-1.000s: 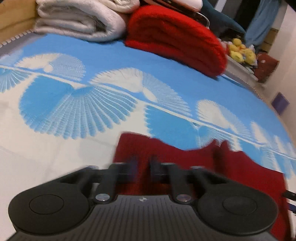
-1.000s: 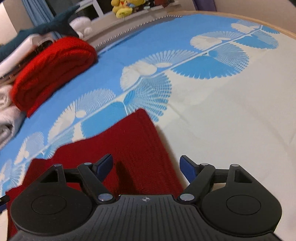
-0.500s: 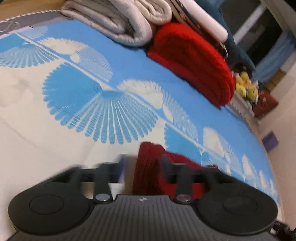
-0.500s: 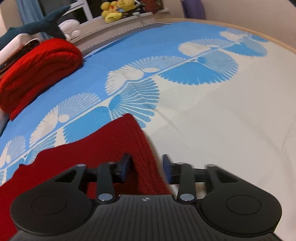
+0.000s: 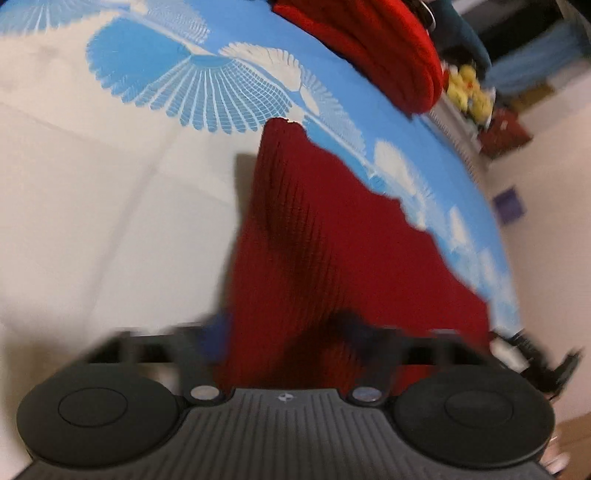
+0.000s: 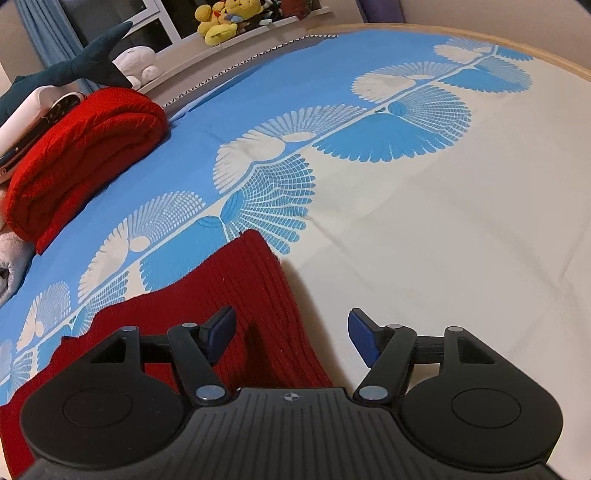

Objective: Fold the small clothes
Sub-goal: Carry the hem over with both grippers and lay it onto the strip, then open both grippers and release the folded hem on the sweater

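Observation:
A dark red knitted garment (image 5: 325, 258) lies on the blue-and-cream patterned bedsheet (image 5: 92, 192). In the left wrist view my left gripper (image 5: 284, 332) is blurred; its jaws stand apart with the garment's edge between them, a fold of cloth rising in front. In the right wrist view the garment (image 6: 236, 295) lies flat, its right edge under my right gripper (image 6: 291, 332), which is open and empty, one finger over the cloth and the other over the sheet.
A folded bright red blanket (image 6: 81, 147) lies at the far side of the bed, with grey bedding (image 6: 11, 258) beside it. A shark plush (image 6: 74, 66) and yellow plush toys (image 6: 225, 18) sit on the ledge behind. The bed's wooden rim (image 6: 517, 48) curves at right.
My right gripper, shut on the garment's edge half a second ago, has opened. My left gripper has swung over the garment, jaws wider, and the cloth now fills its view.

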Tool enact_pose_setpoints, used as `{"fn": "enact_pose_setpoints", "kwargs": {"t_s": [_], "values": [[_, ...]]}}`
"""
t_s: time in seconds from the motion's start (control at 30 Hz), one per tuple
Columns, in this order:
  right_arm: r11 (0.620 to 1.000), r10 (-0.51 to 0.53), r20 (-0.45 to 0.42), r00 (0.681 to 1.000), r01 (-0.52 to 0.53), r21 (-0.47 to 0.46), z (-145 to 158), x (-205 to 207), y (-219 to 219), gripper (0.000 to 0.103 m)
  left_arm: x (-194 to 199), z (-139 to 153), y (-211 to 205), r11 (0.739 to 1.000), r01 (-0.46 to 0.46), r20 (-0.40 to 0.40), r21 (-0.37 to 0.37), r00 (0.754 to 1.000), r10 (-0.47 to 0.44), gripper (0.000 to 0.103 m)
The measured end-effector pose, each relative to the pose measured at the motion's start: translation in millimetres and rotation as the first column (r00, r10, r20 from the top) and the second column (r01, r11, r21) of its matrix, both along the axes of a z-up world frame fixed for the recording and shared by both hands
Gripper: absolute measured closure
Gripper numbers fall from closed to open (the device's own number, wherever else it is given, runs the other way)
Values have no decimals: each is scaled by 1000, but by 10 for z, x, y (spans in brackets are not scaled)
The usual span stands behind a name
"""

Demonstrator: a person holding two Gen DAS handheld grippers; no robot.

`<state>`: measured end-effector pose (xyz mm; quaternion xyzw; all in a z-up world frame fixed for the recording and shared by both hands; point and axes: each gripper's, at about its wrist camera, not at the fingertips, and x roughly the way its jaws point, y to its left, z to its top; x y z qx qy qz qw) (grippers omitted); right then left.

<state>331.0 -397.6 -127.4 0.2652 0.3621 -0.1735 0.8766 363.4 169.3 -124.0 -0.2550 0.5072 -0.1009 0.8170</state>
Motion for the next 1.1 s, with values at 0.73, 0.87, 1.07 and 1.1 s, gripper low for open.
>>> {"fn": "enact_pose_setpoints", "kwargs": {"t_s": [0.73, 0.87, 1.07, 1.1], "values": [[998, 63, 91, 994, -65, 20, 189, -288, -156, 37, -709, 623, 138, 924, -376, 146, 73, 920, 363, 14], [986, 157, 146, 977, -163, 30, 270, -326, -5, 62, -802, 692, -341, 933, -352, 212, 72, 919, 331, 1], [977, 211, 82, 974, -211, -6, 157, -98, 273, 83, -356, 344, -706, 954, -285, 214, 91, 941, 261, 1], [980, 198, 30, 980, -198, -17, 84, -42, 293, 83, -267, 273, -742, 950, -290, 210, 117, 942, 262, 1]]}}
